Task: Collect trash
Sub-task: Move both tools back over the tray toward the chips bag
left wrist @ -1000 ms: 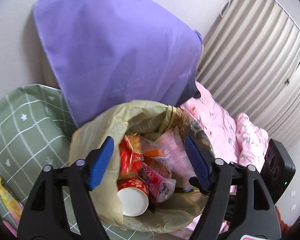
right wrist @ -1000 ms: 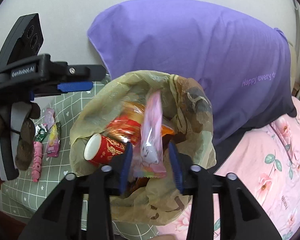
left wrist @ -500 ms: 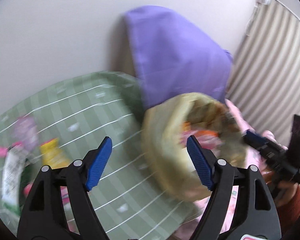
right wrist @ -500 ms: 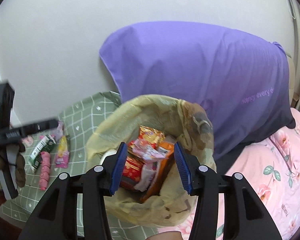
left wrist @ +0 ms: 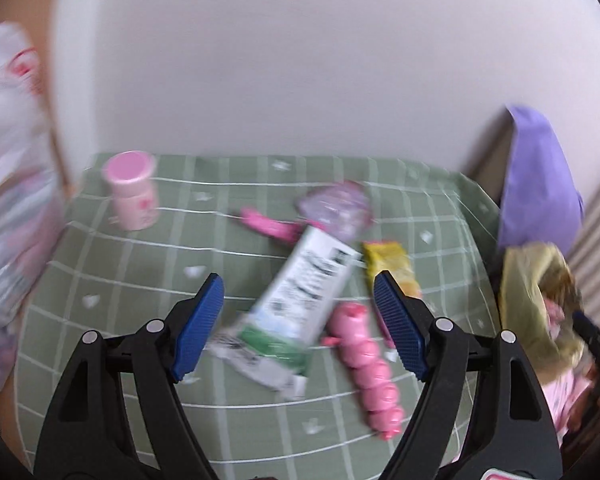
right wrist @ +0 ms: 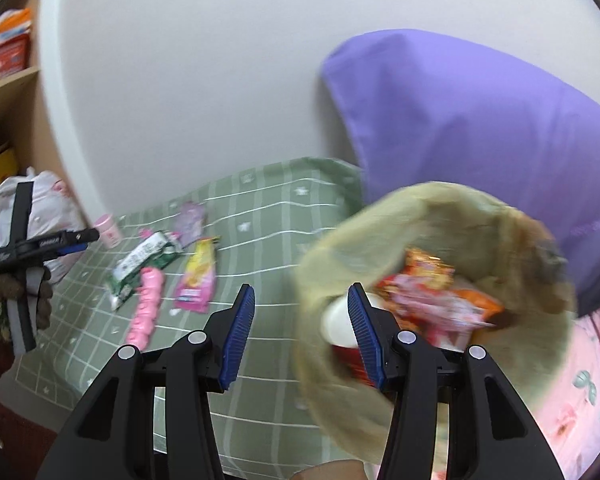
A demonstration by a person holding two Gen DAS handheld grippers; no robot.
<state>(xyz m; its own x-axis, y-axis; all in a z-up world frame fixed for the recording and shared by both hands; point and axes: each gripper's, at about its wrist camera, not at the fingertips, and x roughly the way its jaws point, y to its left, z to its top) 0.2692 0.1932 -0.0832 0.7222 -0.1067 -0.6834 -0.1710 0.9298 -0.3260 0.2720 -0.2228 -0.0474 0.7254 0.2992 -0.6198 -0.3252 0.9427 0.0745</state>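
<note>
Right gripper [right wrist: 300,330] gapes empty beside trash bag [right wrist: 340,248]; wrappers [right wrist: 168,264] lie left.

Green checked cloth [left wrist: 148,264] w/ white grid lines: matt woven fabric, soft-looking. Left gripper [left wrist: 298,322] & right gripper [right wrist: 300,334]: matt black plastic arms, blue ribbed pads [left wrist: 198,326], shiny metal pivot pins. White-green wrapper [left wrist: 296,300]: glossy printed film, crinkled at sealed end. Yellow packet [left wrist: 390,264] & purple packet [left wrist: 336,208]: shiny film too, blur hides detail. Pink segmented piece [left wrist: 370,356]: smooth plastic, slight sheen. Pink jar [left wrist: 132,196]: smooth plastic, satin finish. Yellowish trash bag [right wrist: 380,240]: thin translucent plastic, wrinkled; foil-like glossy wrappers inside. Purple pillow [right wrist: 480,128]: matt smooth cloth. Wall [left wrist: 300,60]: flat matt paint. Shelf [right wrist: 4,80]: pale wood.
</note>
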